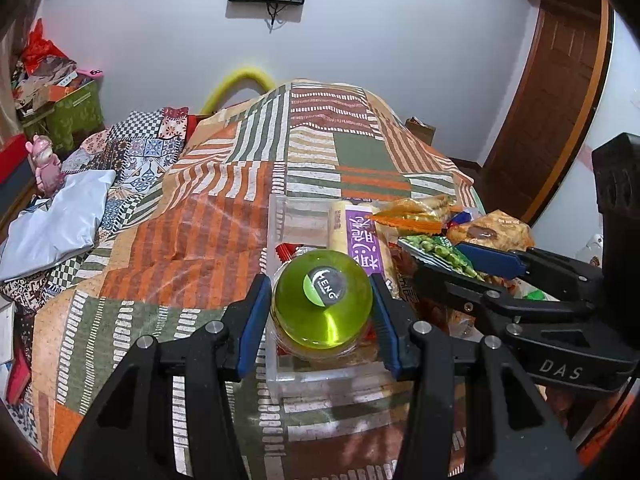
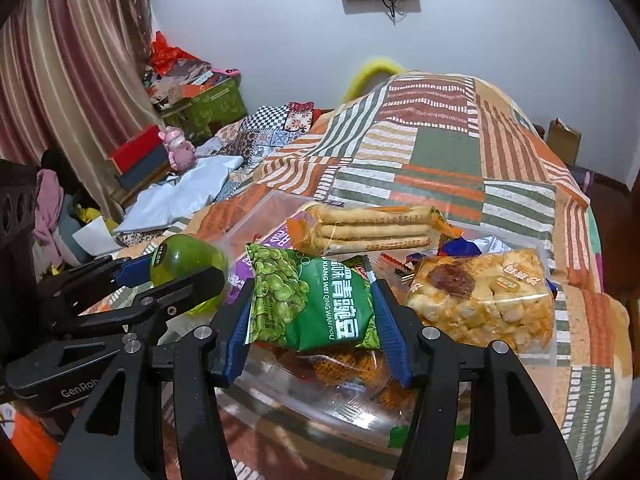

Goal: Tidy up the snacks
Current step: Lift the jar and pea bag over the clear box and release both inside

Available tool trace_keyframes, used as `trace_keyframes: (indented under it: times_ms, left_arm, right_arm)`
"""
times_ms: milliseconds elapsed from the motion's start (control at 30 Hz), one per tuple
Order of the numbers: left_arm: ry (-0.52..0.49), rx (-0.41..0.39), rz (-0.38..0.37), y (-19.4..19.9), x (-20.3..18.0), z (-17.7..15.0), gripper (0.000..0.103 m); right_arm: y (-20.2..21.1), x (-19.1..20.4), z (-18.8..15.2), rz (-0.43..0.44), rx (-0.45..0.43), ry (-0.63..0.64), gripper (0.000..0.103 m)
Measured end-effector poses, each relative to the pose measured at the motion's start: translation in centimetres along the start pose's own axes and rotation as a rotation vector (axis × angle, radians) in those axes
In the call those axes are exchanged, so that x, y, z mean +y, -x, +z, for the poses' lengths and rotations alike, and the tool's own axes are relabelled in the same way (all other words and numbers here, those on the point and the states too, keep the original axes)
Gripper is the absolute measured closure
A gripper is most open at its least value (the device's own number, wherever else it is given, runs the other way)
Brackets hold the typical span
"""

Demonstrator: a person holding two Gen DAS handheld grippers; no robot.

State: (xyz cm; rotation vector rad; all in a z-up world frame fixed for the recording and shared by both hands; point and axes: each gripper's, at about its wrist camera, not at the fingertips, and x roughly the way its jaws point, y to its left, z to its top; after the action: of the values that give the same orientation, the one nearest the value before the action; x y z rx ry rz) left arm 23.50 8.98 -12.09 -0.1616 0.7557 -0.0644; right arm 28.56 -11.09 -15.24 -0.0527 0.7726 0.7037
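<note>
1. The left gripper's (image 1: 322, 304) blue-padded fingers (image 1: 256, 316) clasped a translucent green round jelly ball (image 1: 322, 304) above the clear plastic box (image 1: 280, 216).
2. The right gripper's (image 2: 312, 312) fingers (image 2: 386, 324) pinched a green foil packet of peas (image 2: 312, 300) over the same snack-filled box (image 2: 352, 408) on the patchwork quilt (image 2: 440, 140).

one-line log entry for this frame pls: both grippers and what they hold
left gripper: shut on green jelly cup | right gripper: shut on green pea packet | both over clear bin of snacks
</note>
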Motion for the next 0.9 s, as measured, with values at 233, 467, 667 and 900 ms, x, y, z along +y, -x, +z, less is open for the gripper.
trace_keyframes:
  times_ms: [233,467,667,900]
  left_arm:
    - [-0.015,0.014,-0.008,0.7,-0.4,-0.4,0.055]
    - [-0.030,0.002,-0.001,1.6,-0.8,-0.5,0.053]
    - [-0.017,0.013,0.008,1.7,-0.6,-0.6,0.053]
    - [-0.020,-0.066,0.014,5.3,-1.5,0.2,0.053]
  right_arm:
    - [0.7,-0.1,-0.1,0.006,0.009,-0.013,0.035]
    - [2.1,-0.1,-0.2,0.013,-0.013,-0.019,0.028]
    - [3.2,-0.7,-0.4,0.013,-0.031,-0.046,0.027]
    - [6.3,-0.9,-0.4,0.005,-0.088,-0.059,0.027]
